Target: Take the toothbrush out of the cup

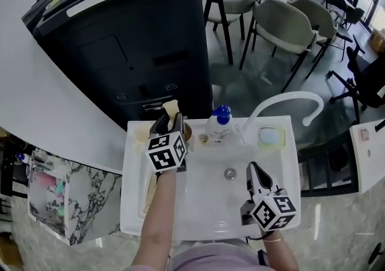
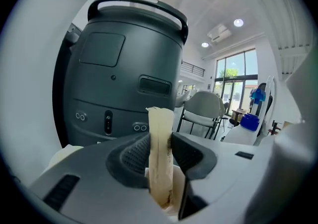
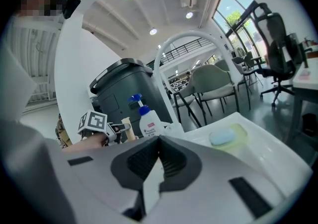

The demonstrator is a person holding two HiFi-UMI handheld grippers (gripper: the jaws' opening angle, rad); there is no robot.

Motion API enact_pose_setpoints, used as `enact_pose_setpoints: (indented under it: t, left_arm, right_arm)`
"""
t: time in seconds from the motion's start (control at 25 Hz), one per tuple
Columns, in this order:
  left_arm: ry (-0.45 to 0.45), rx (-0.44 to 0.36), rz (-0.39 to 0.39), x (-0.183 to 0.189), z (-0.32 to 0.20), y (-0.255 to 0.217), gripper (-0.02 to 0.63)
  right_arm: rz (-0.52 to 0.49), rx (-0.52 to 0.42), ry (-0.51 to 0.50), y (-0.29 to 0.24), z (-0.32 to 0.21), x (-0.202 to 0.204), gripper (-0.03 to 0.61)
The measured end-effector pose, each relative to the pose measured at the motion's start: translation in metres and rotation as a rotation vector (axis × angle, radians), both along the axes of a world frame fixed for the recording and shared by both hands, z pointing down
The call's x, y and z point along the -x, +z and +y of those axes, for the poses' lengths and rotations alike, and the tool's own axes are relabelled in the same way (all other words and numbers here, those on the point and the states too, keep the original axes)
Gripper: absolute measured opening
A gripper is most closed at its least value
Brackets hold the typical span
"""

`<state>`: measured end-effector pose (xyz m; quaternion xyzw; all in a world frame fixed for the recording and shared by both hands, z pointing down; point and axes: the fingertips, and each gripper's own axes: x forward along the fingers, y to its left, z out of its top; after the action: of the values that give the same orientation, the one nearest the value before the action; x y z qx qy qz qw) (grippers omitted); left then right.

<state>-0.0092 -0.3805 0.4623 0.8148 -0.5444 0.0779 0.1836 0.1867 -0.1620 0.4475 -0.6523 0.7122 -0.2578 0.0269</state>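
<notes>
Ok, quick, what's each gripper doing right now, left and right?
Left gripper: jaws closed on the wrapped toothbrush.
Right gripper: jaws closed, nothing between them.

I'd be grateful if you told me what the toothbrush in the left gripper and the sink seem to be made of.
The toothbrush shows only a cream, matte sleeve, creased and faintly printed, so likely paper or thin film; the brush itself is hidden. The sink is glossy white with smooth rounded edges, probably glazed ceramic, possibly moulded resin.
</notes>
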Motion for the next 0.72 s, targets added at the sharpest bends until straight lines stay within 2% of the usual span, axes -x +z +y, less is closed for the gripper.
enact_pose_setpoints:
  t: [0.12, 0.28, 0.72]
  left_arm:
    - [-0.003, -0.016, -0.012, -0.001, 0.001, -0.003, 0.085]
    - [-0.011, -0.063, 0.003, 0.002, 0.008, -0.019, 0.049]
    - [-0.041, -0.361, 0.157, 0.033, 0.063, -0.138, 0.023]
  right_arm:
    - [0.000, -0.002, 0.005, -0.001, 0.001, -0.003, 0.005]
    - [-0.009, -0.011, -0.007, -0.005, 0.003, 0.000, 0.005]
    - [-0.023, -0.051, -0.113, -0.017, 0.012, 0.026, 0.005]
